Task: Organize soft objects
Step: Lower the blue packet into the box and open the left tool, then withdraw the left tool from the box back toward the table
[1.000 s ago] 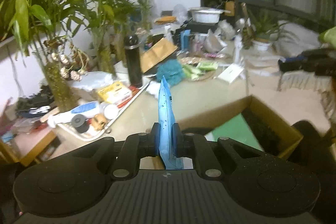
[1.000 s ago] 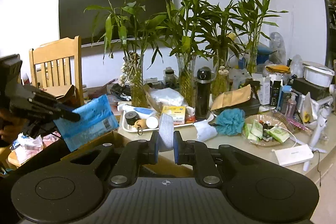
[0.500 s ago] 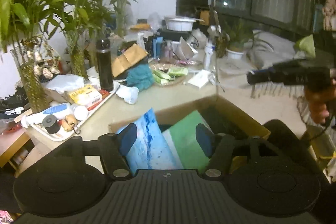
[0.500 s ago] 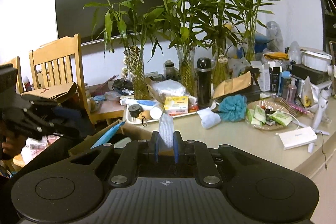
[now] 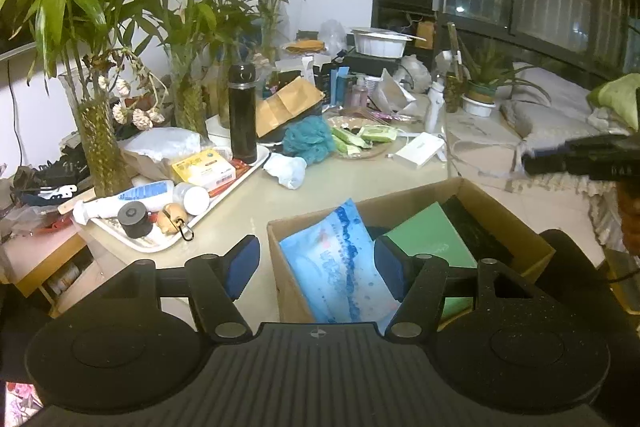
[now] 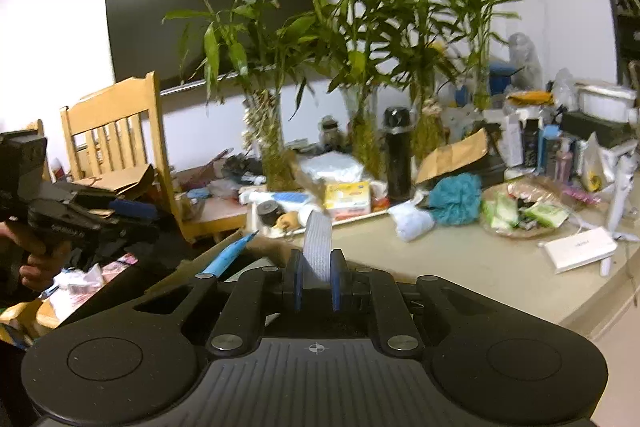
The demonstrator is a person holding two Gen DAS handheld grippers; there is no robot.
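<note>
Left gripper (image 5: 316,263) spread wide, blue pack (image 5: 340,263) lying loose in cardboard box (image 5: 404,199); right gripper (image 6: 316,281) clamped narrow on grey ribbed strip (image 6: 318,241).

No print is legible: markings on the blue pack (image 5: 344,263) and yellow box (image 5: 203,167) are too blurred.

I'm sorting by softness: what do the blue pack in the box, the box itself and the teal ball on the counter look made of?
Blue pack: thin glossy plastic film, printed, creased; probably a soft pouch.
Box: plain matte brown cardboard, raw cut edges.
Teal ball: ruffled mesh, likely a nylon bath pouf.
</note>
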